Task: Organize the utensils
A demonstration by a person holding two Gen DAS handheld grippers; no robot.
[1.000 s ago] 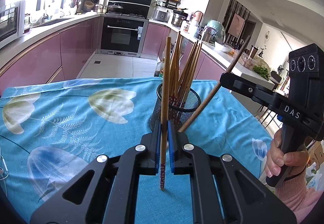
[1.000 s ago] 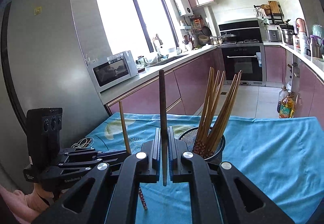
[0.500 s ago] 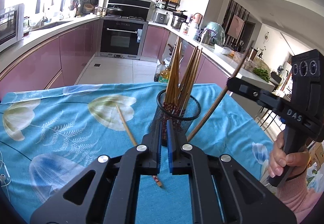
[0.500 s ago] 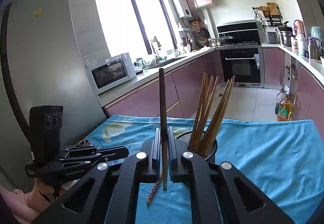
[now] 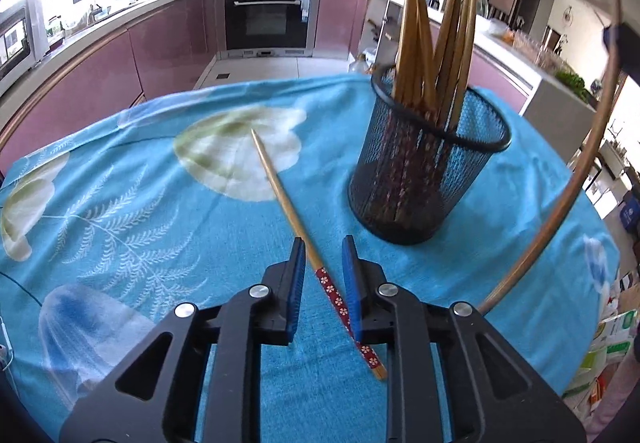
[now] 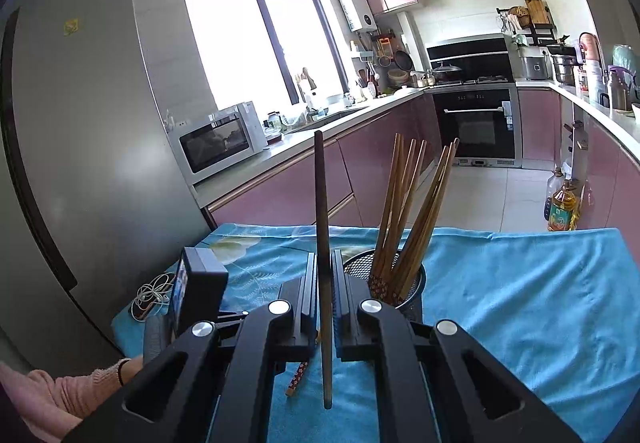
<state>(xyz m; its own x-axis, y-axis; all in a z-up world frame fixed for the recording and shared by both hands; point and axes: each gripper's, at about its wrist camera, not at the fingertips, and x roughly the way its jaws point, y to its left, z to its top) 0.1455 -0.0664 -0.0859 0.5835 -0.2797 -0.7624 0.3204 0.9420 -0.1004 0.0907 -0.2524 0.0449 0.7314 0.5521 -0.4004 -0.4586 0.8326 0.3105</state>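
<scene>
Lying flat on woven cloth (image 5: pixel 168 211), slender tapered bamboo chopstick (image 5: pixel 280 195).

Black tool (image 5: pixel 322 275), blue pads (image 5: pixel 297 283), pink sleeve (image 6: pixel 60 395).

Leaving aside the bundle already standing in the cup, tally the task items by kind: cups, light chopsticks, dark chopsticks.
mesh cup: 1
light chopstick, red patterned end, lying on the blue cloth: 1
dark chopstick, clamped upright in the right gripper: 1
Total: 3
</scene>
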